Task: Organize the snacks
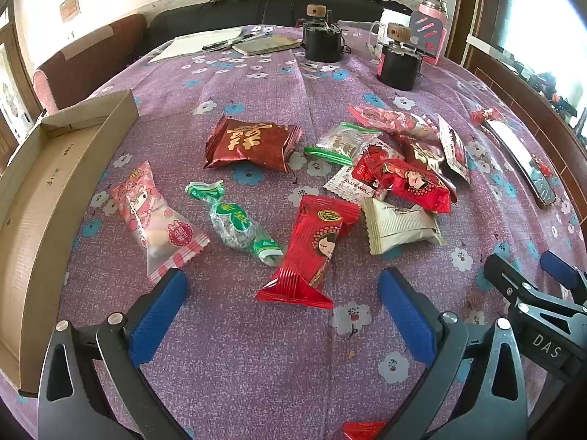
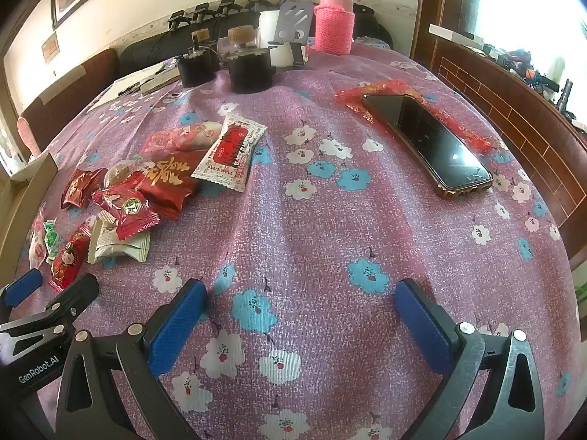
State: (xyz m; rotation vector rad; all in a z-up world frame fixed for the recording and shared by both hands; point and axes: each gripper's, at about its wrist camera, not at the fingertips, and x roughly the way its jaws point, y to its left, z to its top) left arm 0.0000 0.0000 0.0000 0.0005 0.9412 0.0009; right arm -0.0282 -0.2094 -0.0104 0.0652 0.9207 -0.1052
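A: Left wrist view, notes. Left gripper jaws spread wide, nothing between the blue pads. Straight ahead, just past the gap, lies the glossy red foil snack packet with a cartoon face. Its near crimped end sits between the two fingertips' line of travel, slightly right of centre.

B: Long axis?

A: Runs near-to-far, tilted a little to the right at the far end. So the jaws already straddle its narrow width; a grip across the short side looks workable without rolling the wrist.

B: And the right gripper?

A: Right wrist view: equally wide, empty, hovering over bare purple flowered tablecloth. The snack heap sits well off to its left. Same red packet shows near that view's left edge, beside the left gripper's tip. Left hand is clearly nearer.

B: Where would it go?

A: Shallow brown cardboard box tray lies at the left edge of the table, empty as far as I can see. From the packet that is leftward, past the clear green-ended twisted candy wrapper and the pink-and-white cartoon pouch.

B: Risk?

A: Cream-coloured sealed pastry pack lies just right of the red packet; the right-hand finger could nudge it.
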